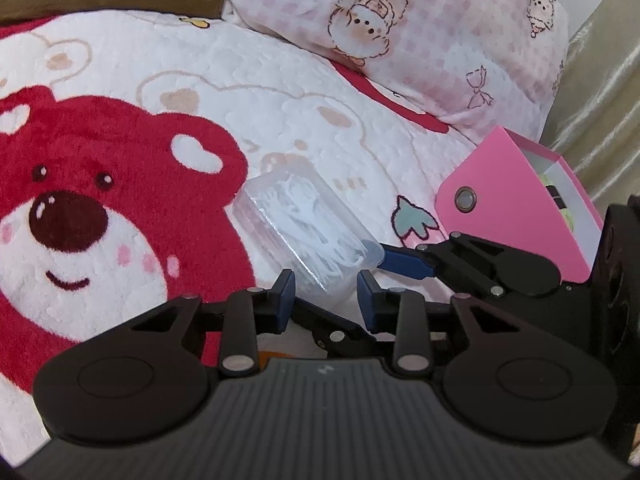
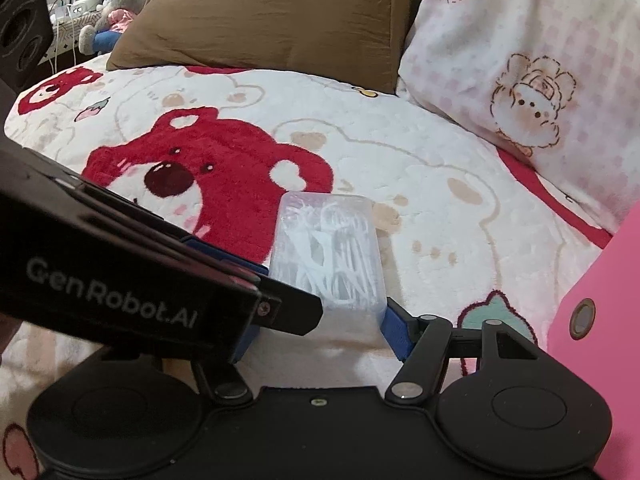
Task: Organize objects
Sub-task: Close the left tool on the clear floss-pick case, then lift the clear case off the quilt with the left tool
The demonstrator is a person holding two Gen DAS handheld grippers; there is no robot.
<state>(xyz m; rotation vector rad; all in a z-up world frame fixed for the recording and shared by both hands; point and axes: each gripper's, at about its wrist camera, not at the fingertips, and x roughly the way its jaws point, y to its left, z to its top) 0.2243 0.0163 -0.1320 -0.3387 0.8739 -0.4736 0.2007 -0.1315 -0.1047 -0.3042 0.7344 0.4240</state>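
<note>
A clear plastic box of white floss picks [image 1: 304,224] lies on a bear-print blanket [image 1: 120,184]. My right gripper [image 2: 324,316] is shut on the box [image 2: 328,248] at its near end; its blue pads press both sides. In the left wrist view the right gripper's blue finger [image 1: 404,262] touches the box's right corner. My left gripper [image 1: 326,294] is open, its fingertips just short of the box's near end. A pink storage box [image 1: 516,208] stands to the right, open at the top, with small items inside.
A pink checked pillow [image 1: 420,40] lies behind the pink box, a brown pillow [image 2: 272,12] at the head of the bed. The pink box [image 2: 600,300] is close on the right of my right gripper. Stuffed toys [image 2: 116,12] sit beyond the bed.
</note>
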